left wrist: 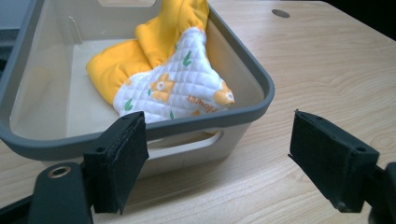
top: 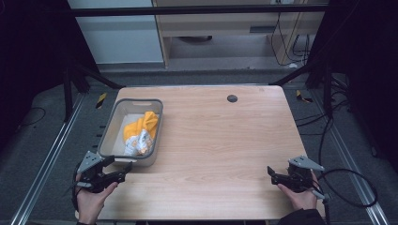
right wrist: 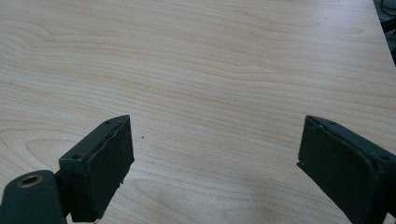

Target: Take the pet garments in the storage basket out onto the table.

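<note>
Left gripper (left wrist: 217,154) agape, cloth (left wrist: 163,70) in bin (left wrist: 261,88) ahead

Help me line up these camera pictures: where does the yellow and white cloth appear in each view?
High view: the cloth lies in the grey bin at the table's left, just ahead of the left claw.
Left gripper view: upper centre, inside the bin, beyond the open jaws.
Right gripper view: not in it; bare table.
Shared landmark: the wood-grain tabletop.
</note>
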### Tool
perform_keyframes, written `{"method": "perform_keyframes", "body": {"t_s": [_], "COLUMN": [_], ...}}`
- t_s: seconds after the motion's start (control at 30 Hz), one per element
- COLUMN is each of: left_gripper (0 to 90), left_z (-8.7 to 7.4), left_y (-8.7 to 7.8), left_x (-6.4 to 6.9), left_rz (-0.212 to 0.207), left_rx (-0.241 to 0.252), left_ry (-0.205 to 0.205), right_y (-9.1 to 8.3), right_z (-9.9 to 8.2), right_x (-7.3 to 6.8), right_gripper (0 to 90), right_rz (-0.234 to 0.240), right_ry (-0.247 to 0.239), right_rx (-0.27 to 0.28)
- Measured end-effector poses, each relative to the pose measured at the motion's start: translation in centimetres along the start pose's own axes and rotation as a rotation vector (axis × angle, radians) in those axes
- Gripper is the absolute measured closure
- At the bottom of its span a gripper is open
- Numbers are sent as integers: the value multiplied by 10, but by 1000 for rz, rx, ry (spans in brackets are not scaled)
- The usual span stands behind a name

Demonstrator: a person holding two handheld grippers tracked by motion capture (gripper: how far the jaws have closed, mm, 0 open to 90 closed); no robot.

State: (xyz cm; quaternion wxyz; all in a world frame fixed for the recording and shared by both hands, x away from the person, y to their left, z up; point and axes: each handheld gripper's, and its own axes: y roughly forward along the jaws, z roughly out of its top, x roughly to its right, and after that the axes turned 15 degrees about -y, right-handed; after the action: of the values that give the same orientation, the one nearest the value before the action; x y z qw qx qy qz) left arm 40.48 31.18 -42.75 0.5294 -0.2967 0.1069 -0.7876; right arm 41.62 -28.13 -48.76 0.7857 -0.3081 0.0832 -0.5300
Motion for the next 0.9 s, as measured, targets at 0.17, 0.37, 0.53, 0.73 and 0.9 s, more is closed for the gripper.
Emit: {"method": "perform_keyframes", "body": {"t_s": [0.17,0.37,0.53,0.73,0.9], "left_gripper": [187,188,190,194,200], "left_z": [7,17,26,36,42], "left_y": [-1,0,3,7,10], "left_x": [2,5,8,14,14], "left_rz": [-4,-2,-5,-4,0], "left_rx": [1,7,12,12,17], "left_ry": [-1,6,12,29,31], "right_y": [0,2,2,3,3], "right_z": [1,1,2,2,2], "right_x": [-1,-2,-4,-4,-4], "right_gripper": [102,103,103,103,103], "right_rz": [4,18,15,20,18], "right_ry": [-3,-15,-22,-22,-25], "right_rx": [-3,0,3,-3,-3]}}
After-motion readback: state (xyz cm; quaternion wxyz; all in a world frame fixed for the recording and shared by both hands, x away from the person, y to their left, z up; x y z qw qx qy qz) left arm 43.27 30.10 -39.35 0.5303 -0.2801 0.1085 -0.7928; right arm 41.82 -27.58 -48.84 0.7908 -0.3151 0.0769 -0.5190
